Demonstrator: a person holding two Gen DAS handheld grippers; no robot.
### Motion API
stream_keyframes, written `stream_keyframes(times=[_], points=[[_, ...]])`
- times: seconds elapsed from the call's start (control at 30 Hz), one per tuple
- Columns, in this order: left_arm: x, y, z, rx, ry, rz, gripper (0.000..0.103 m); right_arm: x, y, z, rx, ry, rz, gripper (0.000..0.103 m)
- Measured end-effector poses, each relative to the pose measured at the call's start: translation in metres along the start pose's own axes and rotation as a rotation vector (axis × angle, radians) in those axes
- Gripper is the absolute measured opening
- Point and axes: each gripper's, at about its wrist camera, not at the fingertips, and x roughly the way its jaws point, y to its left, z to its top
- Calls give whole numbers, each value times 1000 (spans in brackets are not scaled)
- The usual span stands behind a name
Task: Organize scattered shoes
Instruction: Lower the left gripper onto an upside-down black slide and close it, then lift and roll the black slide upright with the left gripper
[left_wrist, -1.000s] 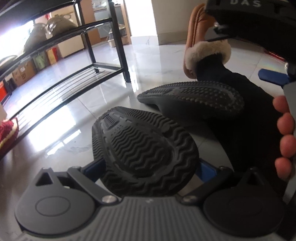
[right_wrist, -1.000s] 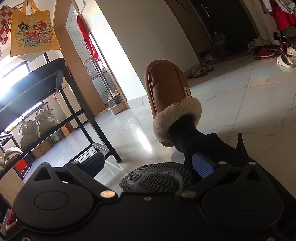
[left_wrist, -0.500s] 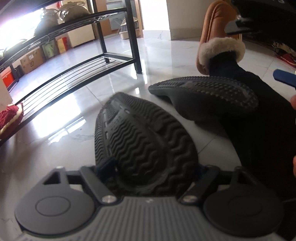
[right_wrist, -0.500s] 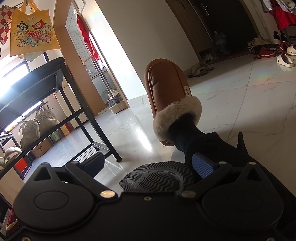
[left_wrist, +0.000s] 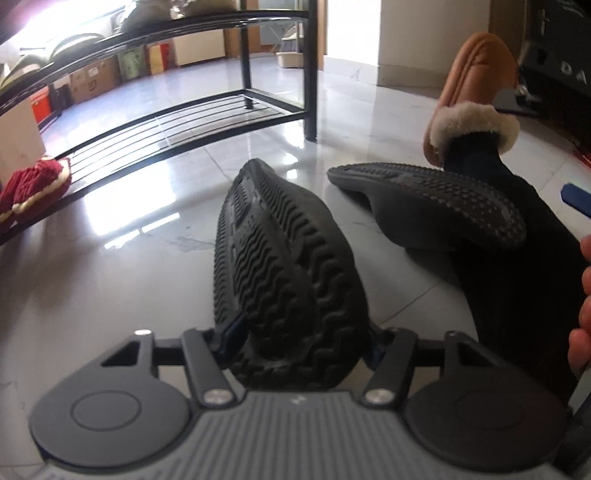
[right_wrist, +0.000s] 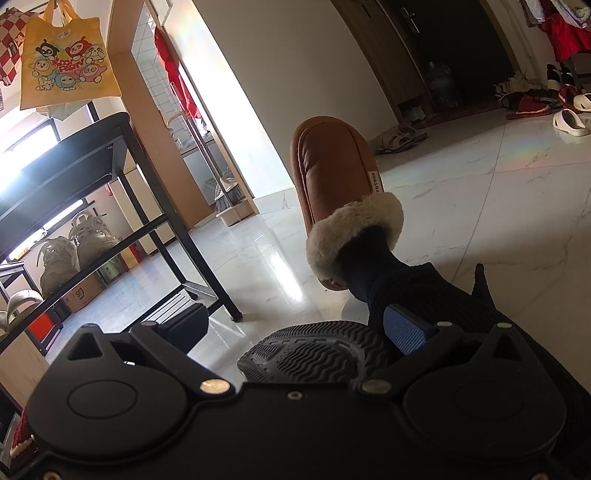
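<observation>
A black shoe (left_wrist: 280, 266) lies sole up on the marble floor, running away from my left gripper (left_wrist: 299, 339). The jaws are closing on its near end, and the sole buckles between the pads. Its mate, a second black shoe (left_wrist: 424, 203), rests sole up to the right, propped against a person's dark trouser leg. In the right wrist view that second shoe (right_wrist: 310, 354) lies between the spread fingers of my right gripper (right_wrist: 291, 328). The blue pad (right_wrist: 402, 330) sits at its edge, and the other finger stands well clear, so that gripper is open.
A black metal shoe rack (left_wrist: 147, 136) stands to the left, with red slippers (left_wrist: 33, 184) on its lowest shelf and sneakers (right_wrist: 74, 251) higher up. The person's foot in a brown fur-lined slipper (right_wrist: 332, 173) is just beyond the shoes. More shoes (right_wrist: 535, 99) lie far right.
The left gripper's fingers have drawn in from wide apart onto the black shoe, folding its sole, and the gripper has rolled and shifted. The right wrist view is unchanged.
</observation>
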Motion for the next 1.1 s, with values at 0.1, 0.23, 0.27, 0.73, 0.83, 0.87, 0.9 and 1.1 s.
stream_keyframes(times=[0.1, 0.23, 0.27, 0.73, 0.83, 0.87, 0.9, 1.1], points=[[-3, 10, 0, -55, 10, 15, 36, 0, 1, 0, -5, 1, -1, 103], [-5, 33, -3, -149, 18, 74, 25, 0, 2, 0, -7, 4, -1, 103], [-5, 40, -5, -176, 22, 92, 21, 0, 2, -1, -7, 5, -1, 103], [-5, 89, -22, -409, 31, 120, 17, 1, 4, -2, -14, 13, 0, 103], [-6, 103, -28, -533, 45, 92, 18, 0, 3, -2, -12, 15, 0, 103], [-6, 107, -29, -563, 50, 91, 20, 0, 3, -2, -12, 16, 0, 103], [-6, 110, -31, -591, 51, 94, 20, 0, 3, -2, -11, 17, 0, 103], [-3, 122, -41, -682, 99, 128, 31, -1, 3, -2, -8, 20, 0, 103]])
